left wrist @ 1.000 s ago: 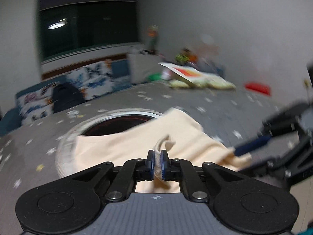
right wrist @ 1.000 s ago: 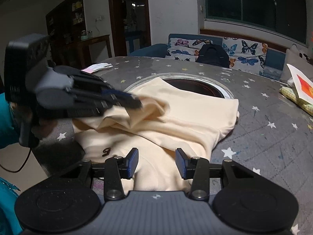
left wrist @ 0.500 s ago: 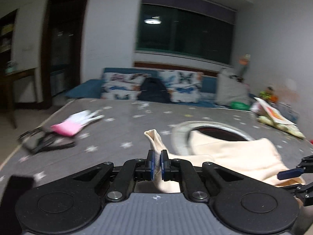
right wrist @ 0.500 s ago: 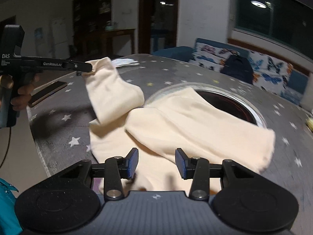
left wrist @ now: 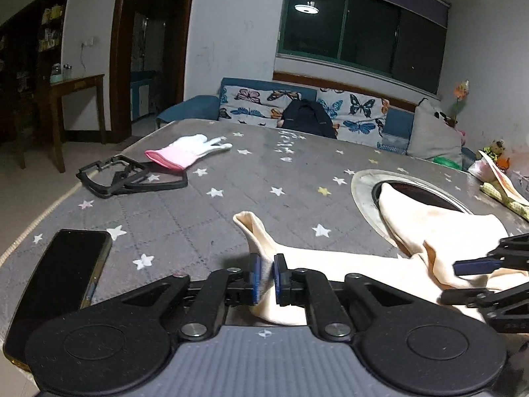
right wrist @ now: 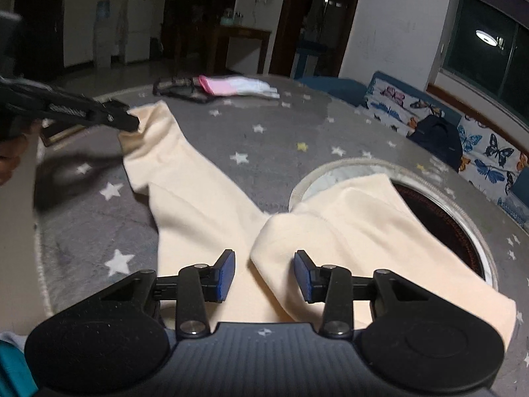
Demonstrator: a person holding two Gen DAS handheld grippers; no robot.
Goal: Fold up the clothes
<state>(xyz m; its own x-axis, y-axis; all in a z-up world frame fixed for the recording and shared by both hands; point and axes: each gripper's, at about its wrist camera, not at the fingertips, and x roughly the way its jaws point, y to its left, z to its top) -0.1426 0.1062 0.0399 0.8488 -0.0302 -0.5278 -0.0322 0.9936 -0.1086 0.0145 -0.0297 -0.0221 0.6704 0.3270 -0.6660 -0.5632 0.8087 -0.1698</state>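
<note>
A cream-coloured garment (right wrist: 205,205) lies on the grey star-patterned table cover (right wrist: 271,139). One sleeve stretches out to the left; the folded body (right wrist: 363,225) lies over the round opening. My left gripper (left wrist: 267,279) is shut on the sleeve's cuff (left wrist: 254,231) and holds it low over the table. In the right wrist view the left gripper (right wrist: 132,122) grips the cuff at the far left. My right gripper (right wrist: 264,276) is open and empty, just above the garment's middle; it also shows in the left wrist view (left wrist: 476,266).
A dark phone (left wrist: 62,278) lies near the table's left edge. A black frame-like tool (left wrist: 125,178) and a pink-and-white glove (left wrist: 185,152) lie farther back. A round rimmed hole (right wrist: 429,211) sits in the table's middle. A butterfly sofa (left wrist: 307,112) stands behind.
My left gripper has pulled the sleeve out to the left and lowered it toward the table, stretching it straight. My right gripper has stayed open over the garment.
</note>
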